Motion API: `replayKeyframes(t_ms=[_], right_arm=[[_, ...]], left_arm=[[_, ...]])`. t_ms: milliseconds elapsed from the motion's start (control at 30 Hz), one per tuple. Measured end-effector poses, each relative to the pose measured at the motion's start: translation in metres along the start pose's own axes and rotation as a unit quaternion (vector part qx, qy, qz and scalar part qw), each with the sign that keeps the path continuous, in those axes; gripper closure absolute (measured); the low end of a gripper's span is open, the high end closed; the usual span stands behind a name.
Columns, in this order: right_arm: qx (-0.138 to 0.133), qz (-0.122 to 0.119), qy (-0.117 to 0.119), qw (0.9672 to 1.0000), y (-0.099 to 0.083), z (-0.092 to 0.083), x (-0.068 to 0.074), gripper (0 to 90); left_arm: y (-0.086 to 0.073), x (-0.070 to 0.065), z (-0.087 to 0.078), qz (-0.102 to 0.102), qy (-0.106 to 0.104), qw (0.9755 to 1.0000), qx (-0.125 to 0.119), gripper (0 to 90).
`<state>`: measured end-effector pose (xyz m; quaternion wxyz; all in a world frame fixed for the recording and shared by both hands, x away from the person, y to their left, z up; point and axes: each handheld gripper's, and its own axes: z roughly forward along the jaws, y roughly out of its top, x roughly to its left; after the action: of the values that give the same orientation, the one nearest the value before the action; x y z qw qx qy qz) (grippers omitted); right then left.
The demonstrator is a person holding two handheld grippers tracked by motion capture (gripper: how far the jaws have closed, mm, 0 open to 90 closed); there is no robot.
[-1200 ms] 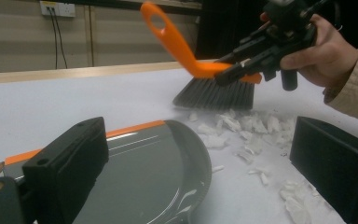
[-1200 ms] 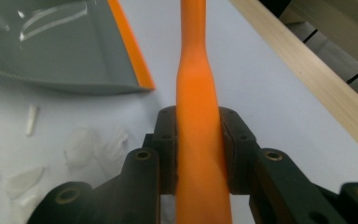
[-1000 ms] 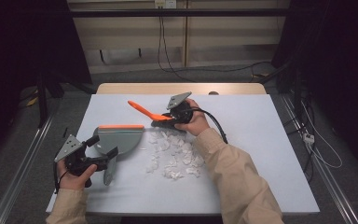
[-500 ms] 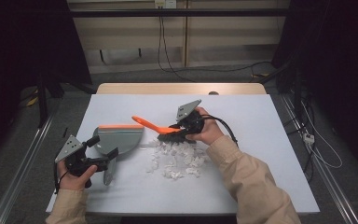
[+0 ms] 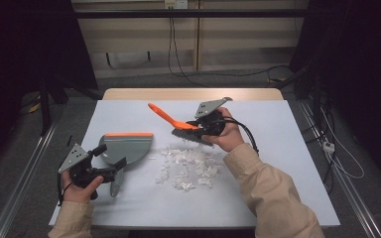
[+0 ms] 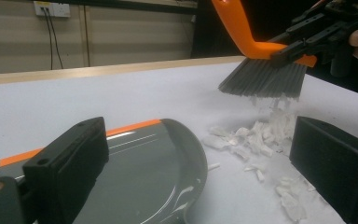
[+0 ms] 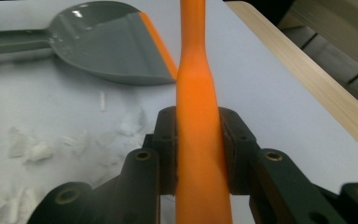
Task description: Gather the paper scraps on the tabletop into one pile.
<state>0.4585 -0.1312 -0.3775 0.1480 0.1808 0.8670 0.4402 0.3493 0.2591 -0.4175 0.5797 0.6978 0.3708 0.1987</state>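
We see the orange brush (image 5: 177, 124) raised above the far edge of the white scraps (image 5: 187, 167), clamped at its handle by the right gripper (image 7: 198, 149). The grey dustpan (image 5: 124, 148) lies on the table (image 5: 287, 148) left of the scraps. The left gripper (image 5: 113, 171) seems to grip its handle, though we cannot tell for sure.

Looked over all three views and there's nothing readable anywhere: no labels, brand names, numbers or signs. The dustpan (image 5: 127, 147), the brush (image 5: 176, 122) and the tabletop (image 5: 287, 148) are all plain, and the wall socket (image 6: 46, 8) at the upper left is unmarked too.
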Motion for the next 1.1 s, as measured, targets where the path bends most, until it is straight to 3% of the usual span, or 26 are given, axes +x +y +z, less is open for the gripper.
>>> replayKeyframes(t_ms=[133, 333, 467, 600, 867, 1100], right_arm=[[0.008, 0.017, -0.025, 0.9995, -0.013, 0.000, -0.010, 71.8], [0.035, 0.019, -0.049, 0.9980, -0.031, 0.010, -0.016, 71.8], [0.036, 0.027, -0.033, 0.9984, -0.039, 0.018, -0.014, 71.8], [0.041, 0.012, -0.021, 0.9989, -0.036, 0.018, -0.004, 71.7], [0.021, 0.018, 0.012, 0.9995, -0.036, 0.011, 0.014, 71.8], [0.000, 0.023, -0.017, 0.9996, -0.019, -0.007, 0.015, 71.8]], left_arm=[[0.000, 0.000, 0.000, -0.001, 0.001, 1.0000, 0.000, 4.2], [0.000, 0.000, 0.001, 0.001, 0.000, 1.0000, 0.000, 4.2], [0.000, -0.001, 0.002, -0.001, -0.001, 1.0000, 0.002, 4.2], [0.000, 0.000, 0.001, -0.001, -0.001, 1.0000, 0.001, 4.2], [0.000, 0.000, 0.001, 0.001, -0.003, 1.0000, 0.002, 4.2], [0.000, 0.000, 0.001, 0.001, -0.005, 1.0000, 0.000, 4.2]])
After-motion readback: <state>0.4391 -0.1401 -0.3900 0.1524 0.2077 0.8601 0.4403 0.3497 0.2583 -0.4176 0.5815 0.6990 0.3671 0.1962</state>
